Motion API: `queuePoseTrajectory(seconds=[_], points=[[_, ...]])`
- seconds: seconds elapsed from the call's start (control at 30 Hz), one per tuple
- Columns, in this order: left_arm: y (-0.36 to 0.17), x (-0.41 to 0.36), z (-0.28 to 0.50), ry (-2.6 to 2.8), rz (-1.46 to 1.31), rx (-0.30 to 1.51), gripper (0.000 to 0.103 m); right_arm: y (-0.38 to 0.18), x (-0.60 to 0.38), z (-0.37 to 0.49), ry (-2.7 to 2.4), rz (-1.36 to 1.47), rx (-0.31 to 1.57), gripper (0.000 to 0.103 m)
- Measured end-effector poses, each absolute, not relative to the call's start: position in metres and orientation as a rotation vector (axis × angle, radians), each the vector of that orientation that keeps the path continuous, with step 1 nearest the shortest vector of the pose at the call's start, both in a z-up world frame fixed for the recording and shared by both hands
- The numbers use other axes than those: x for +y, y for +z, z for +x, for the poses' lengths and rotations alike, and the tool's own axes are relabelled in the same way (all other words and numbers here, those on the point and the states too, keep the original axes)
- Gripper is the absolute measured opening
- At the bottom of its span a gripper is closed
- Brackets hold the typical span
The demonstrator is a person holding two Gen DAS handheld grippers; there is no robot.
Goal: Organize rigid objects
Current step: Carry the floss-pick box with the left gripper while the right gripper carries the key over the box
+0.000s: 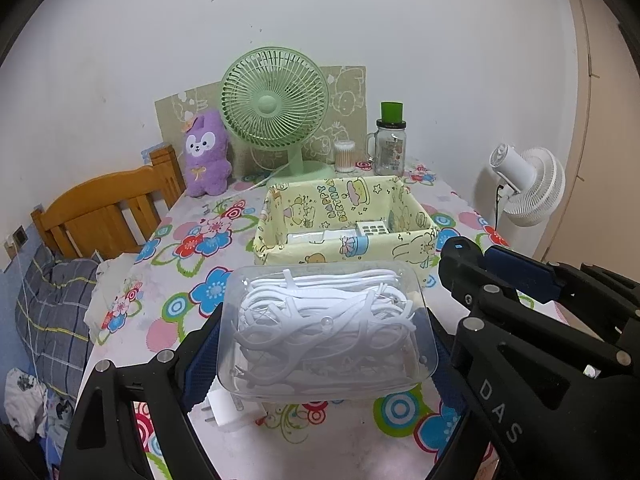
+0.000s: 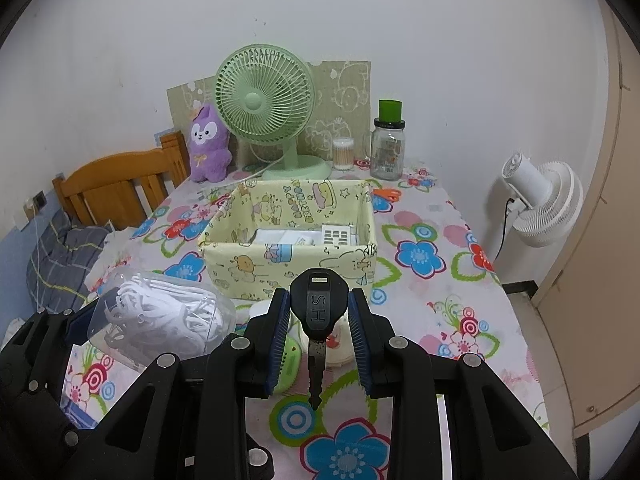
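Left gripper (image 1: 326,344) clamps the clear floss-pick box (image 1: 326,330), held above the tablecloth (image 2: 432,304); right gripper (image 2: 318,320) pinches the black key (image 2: 317,308) by its head — blade hanging toward the camera. The yellow storage bin (image 2: 288,260) lies directly ahead of both; the right gripper appears nearer

key (image 2: 319,312): "SH" | storage box (image 2: 296,196): "HAPPY BIRTHDAY" | right gripper (image 1: 500,408): "DAS"

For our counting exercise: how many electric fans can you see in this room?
2. A green fan stands at the table's back by the wall; a white fan stands right of the table. Others may be out of view.
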State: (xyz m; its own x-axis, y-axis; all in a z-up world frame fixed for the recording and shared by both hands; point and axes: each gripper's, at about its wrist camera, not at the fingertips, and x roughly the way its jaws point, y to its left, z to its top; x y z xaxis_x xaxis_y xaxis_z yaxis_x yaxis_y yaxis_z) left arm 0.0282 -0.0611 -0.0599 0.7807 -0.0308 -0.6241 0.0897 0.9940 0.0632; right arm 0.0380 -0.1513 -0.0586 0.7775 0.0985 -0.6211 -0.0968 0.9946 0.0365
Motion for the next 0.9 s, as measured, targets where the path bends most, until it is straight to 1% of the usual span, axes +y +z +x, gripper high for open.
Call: queuePoseTrajectory(seconds=[0.9], points=[[-0.049,-0.064,0.088,-0.080,0.110,0.648,0.090,-0.044,-0.156,0.093,0.084,0.004,0.651,0.033]])
